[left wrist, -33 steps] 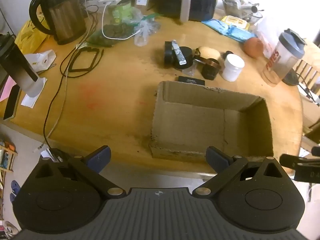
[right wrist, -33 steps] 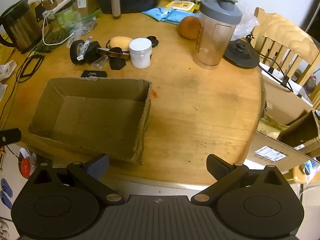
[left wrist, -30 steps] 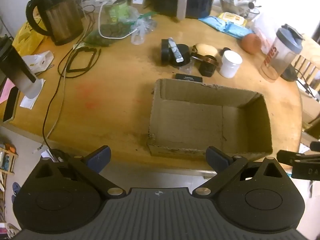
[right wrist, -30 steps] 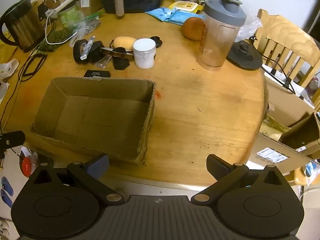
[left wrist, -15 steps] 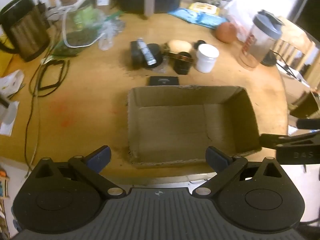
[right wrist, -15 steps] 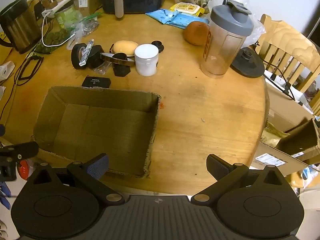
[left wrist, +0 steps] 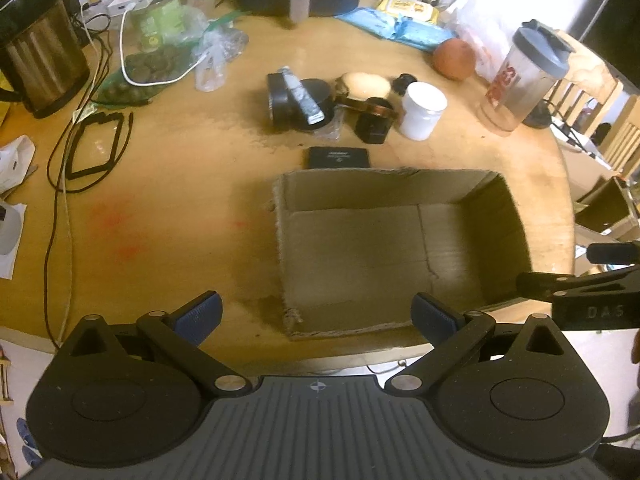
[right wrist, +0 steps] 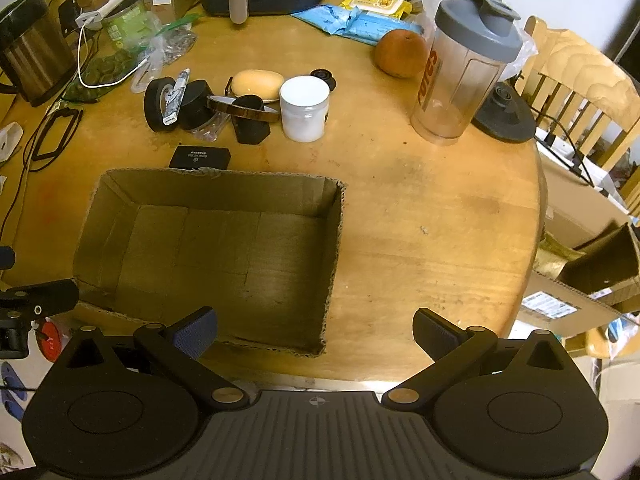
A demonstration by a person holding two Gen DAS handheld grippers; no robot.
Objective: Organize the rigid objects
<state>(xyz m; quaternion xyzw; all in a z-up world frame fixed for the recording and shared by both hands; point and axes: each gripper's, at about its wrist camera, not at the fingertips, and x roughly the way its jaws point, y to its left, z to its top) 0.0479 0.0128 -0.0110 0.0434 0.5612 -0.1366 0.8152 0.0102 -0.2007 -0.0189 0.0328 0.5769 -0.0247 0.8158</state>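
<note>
Open cardboard box (right wrist: 224,240) near table's (right wrist: 420,208) front edge, nothing inside. Just behind its far wall, flat black case (right wrist: 200,157); beyond that, clustered: black tape roll (right wrist: 158,104), black puck (right wrist: 196,104), white jar (right wrist: 305,109), yellow oval soap (right wrist: 258,84). Further right, orange (right wrist: 401,58) and shaker bottle (right wrist: 466,68). Left gripper (left wrist: 316,314) spread wide, empty, above box's near wall. Right gripper (right wrist: 314,330) likewise wide apart, empty, over box's right corner.

both wrist views above near table edge, sharing cardboard box (left wrist: 384,248) (right wrist: 208,248)
</note>
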